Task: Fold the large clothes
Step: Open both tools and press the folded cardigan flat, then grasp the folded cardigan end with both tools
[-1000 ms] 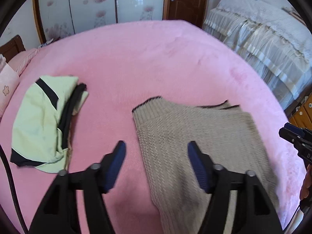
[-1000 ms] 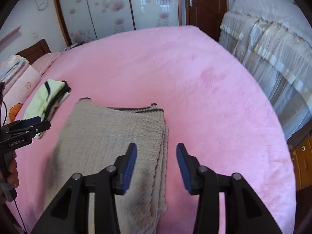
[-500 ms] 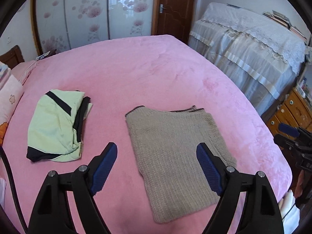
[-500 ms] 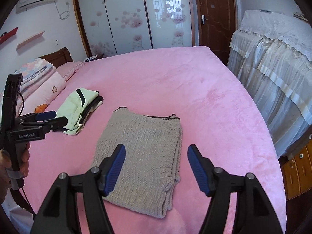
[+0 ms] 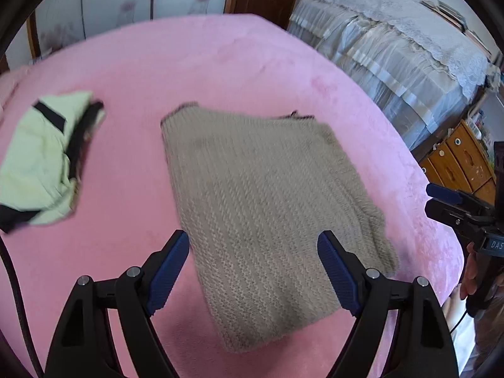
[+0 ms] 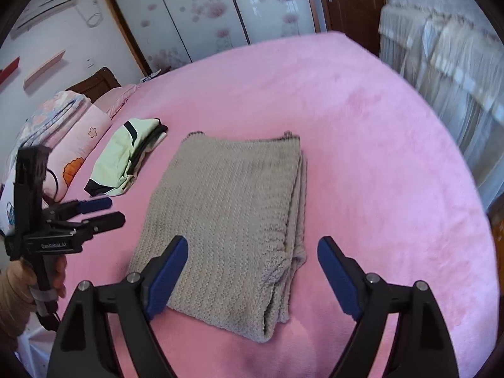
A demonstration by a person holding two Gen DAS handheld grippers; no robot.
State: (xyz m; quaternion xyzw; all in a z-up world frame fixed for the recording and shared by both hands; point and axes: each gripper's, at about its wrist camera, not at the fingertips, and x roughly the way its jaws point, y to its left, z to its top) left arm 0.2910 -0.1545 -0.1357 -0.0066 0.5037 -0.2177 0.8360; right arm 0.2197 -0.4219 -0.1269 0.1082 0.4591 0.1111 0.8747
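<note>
Right wrist: one folded sweater [image 6: 233, 217], one green garment [image 6: 126, 154], two grippers.

So that's two folded garments on one pink bed [image 6: 362, 132]: one beige knit sweater [image 6: 233, 208] and one green top [image 6: 123, 154], plus two grippers, two blue-padded fingers [image 6: 167, 271] each.

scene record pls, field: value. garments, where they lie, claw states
surface: pink bed cover
garment 1: beige knit sweater, folded, flat on the cover, layered edges on its right side
garment 2: pale green garment with black trim, folded, left of the sweater, apart from it
left claw: open, empty, above the sweater's near end
right claw: open, empty, above the sweater's near right edge
contact: neither claw grips cloth
background: pillows at left, sliding wardrobe doors, draped furniture at right
</note>
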